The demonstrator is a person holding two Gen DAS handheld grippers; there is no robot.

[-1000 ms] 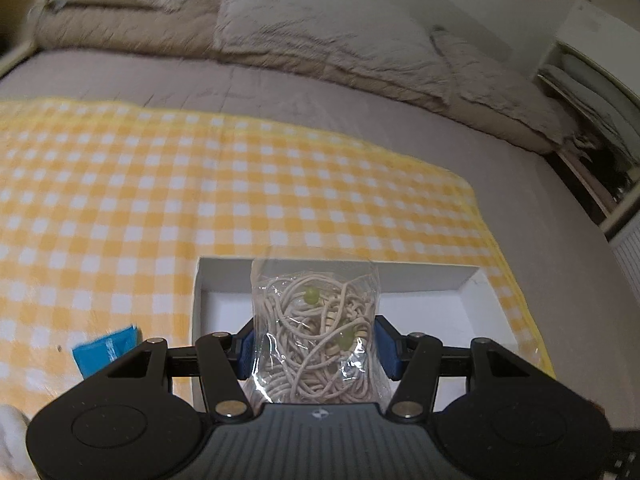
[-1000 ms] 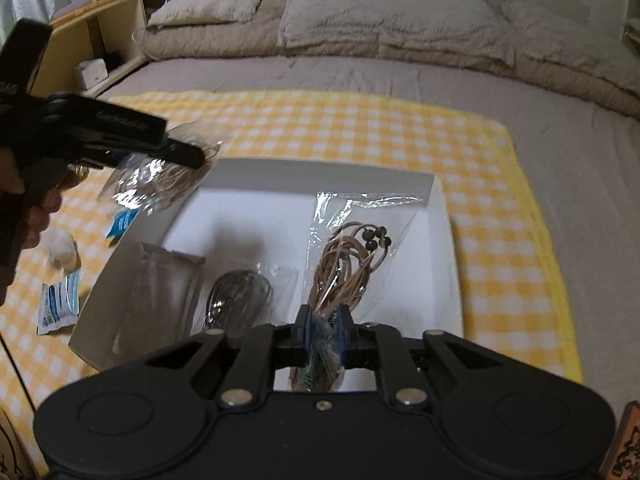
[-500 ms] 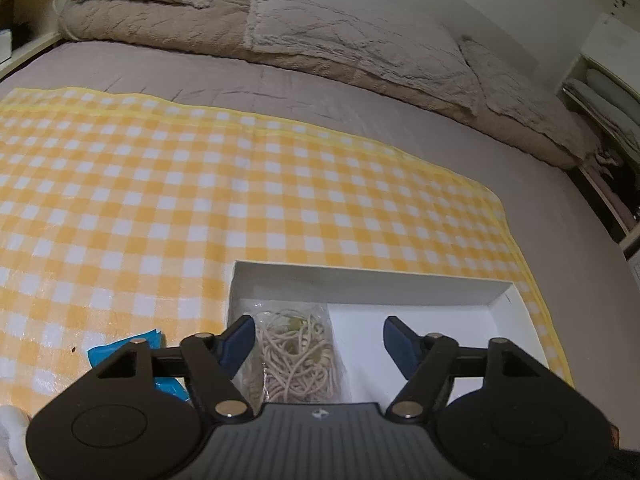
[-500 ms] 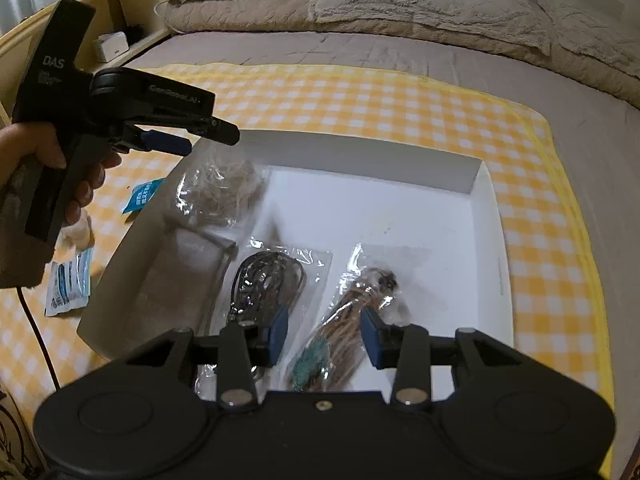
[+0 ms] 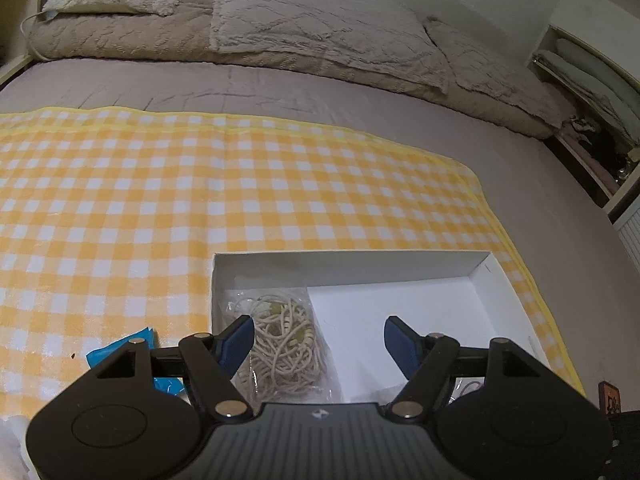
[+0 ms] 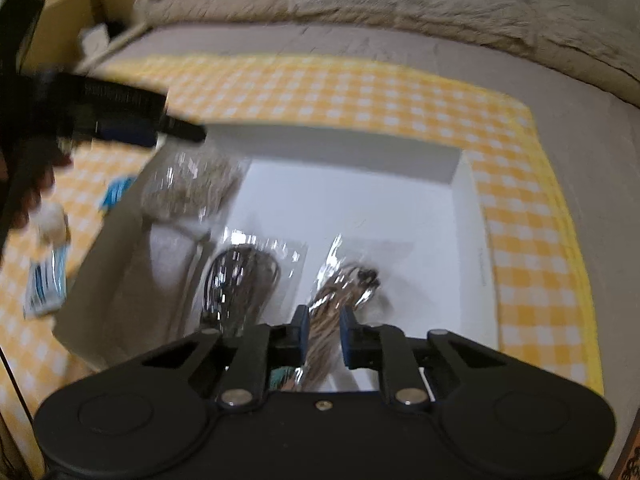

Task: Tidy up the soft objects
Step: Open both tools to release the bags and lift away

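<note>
Low in the left-wrist frame, the left hand-held gripper tilts down over the white box on the checked cloth, jaws wide and empty, apparently because the bag of pale cords lies released in the box's left corner. At the bottom centre of the blurred right-wrist frame, the right hand-held gripper pitches steeply down, its jaws closing narrowly around the bag of brown cords; whether the pads pinch it yet is unclear.

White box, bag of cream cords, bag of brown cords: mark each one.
white box (image 5: pixel 352 266), left wrist view, far inner wall
bag of cream cords (image 5: pixel 282 344), left wrist view, cord tangle
bag of brown cords (image 6: pixel 340 284), right wrist view, cord bundle
</note>
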